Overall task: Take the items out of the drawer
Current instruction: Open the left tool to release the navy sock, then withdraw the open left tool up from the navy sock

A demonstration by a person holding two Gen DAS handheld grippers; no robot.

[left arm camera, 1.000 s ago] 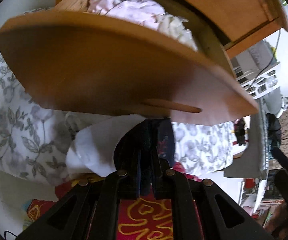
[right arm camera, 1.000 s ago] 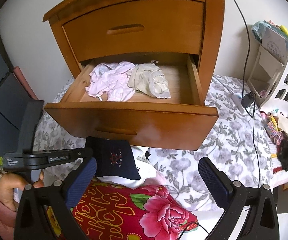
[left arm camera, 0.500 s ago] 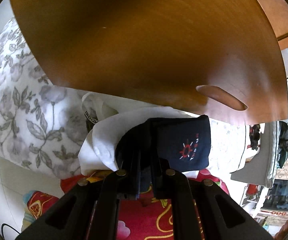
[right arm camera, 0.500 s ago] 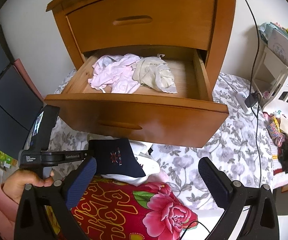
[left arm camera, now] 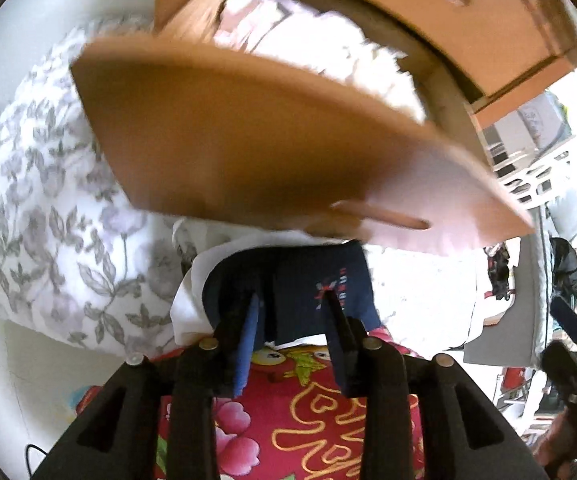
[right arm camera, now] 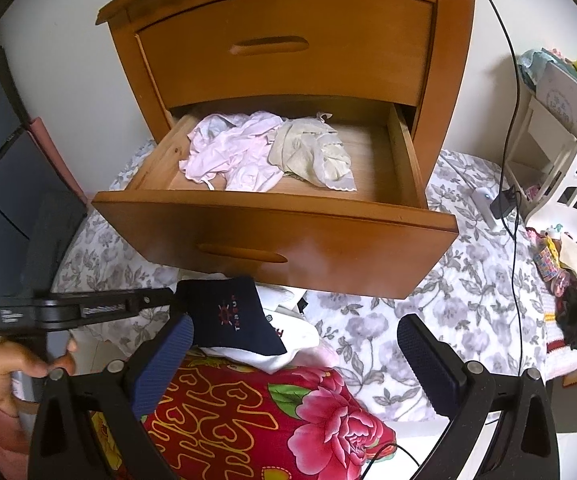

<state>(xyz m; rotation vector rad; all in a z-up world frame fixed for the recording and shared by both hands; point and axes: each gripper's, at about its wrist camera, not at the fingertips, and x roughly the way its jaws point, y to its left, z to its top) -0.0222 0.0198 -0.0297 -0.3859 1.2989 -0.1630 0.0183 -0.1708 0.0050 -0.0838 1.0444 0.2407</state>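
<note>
We had the left gripper (left arm camera: 292, 312) spread apart around the navy garment (right arm camera: 234, 316) on the pile below the drawer's (right arm camera: 276, 240) front edge, the right gripper (right arm camera: 294, 354) wide and empty, so we judged backing straight off would avoid snagging it.

In the left wrist view the drawer (left arm camera: 272, 152) front and the clothes (left arm camera: 320, 40) inside it are smeared by motion blur, so the garments cannot be told apart there. The navy sock (left arm camera: 320, 280) is partly covered by the left hand-held gripper (left arm camera: 292, 320), and its logo is too small to read. In the right wrist view the red floral blanket (right arm camera: 272, 420) runs off the bottom edge, and the person's hand (right arm camera: 12, 368) is cut by the left edge.
</note>
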